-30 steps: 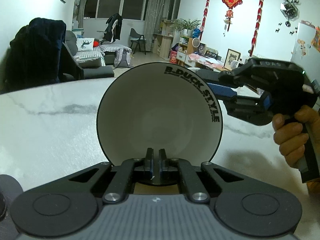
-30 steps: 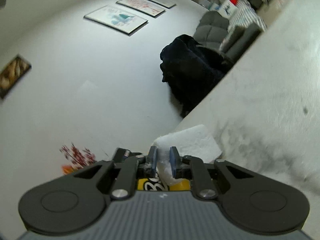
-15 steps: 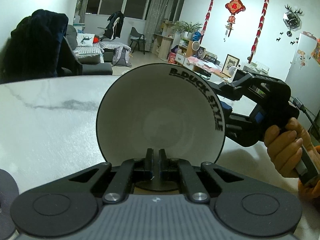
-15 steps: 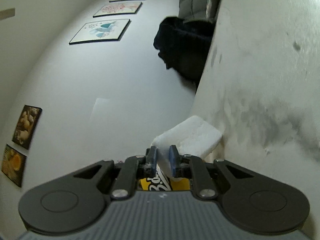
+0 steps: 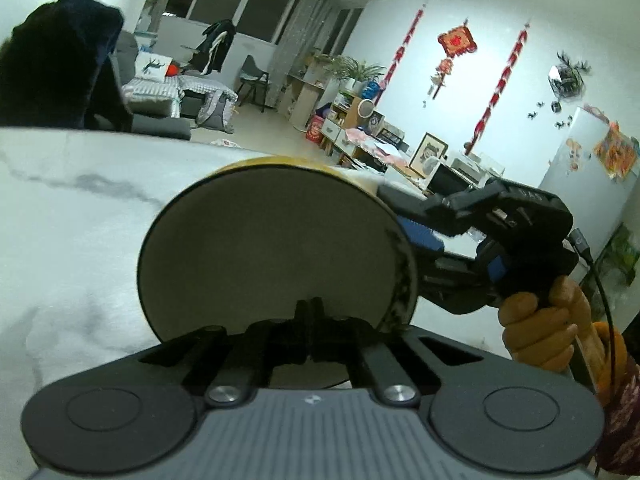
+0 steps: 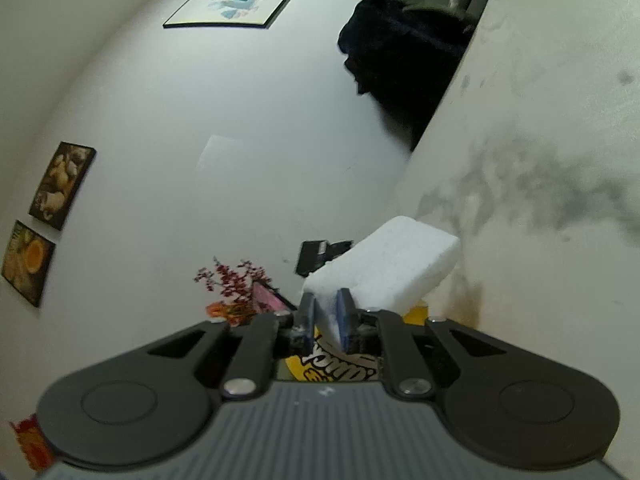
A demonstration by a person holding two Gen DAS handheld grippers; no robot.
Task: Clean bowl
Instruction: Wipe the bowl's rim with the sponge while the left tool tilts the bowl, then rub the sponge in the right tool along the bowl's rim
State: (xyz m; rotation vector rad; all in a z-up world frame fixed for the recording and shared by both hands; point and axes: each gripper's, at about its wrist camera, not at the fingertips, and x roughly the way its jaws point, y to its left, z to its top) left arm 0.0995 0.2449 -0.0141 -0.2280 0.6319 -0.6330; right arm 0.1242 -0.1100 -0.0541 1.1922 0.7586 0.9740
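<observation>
1. The left gripper [image 5: 308, 307] sits at the bottom centre of the left wrist view, its fingers pressed tight together on the near rim of the bowl [image 5: 272, 248].
2. The bowl stands on edge in the middle of that frame, its pale inside facing the camera, a dark line around the rim and a strip of yellow outside showing along the top and right edge.
3. The white marbled tabletop [image 5: 76, 232] fills the left side of the frame behind the bowl.
4. The right gripper [image 5: 416, 236] reaches in from the right of the same frame, its blue-padded fingers going behind the bowl's right edge; a hand [image 5: 548, 324] grips its handle at the lower right.
5. In the right wrist view the right gripper's fingers have just been closing and stand narrow on a white sponge [image 6: 384, 264], which is pinched at one corner and sticks out up and to the right of the fingers.
6. Below those fingers, at the bottom centre of the right wrist view, part of the bowl's yellow outside with black lettering shows.
7. Whether the sponge touches the bowl cannot be told.
8. The tabletop runs up the right side of the right wrist frame, and framed pictures [image 6: 232, 6] hang on the wall at the upper left.
</observation>
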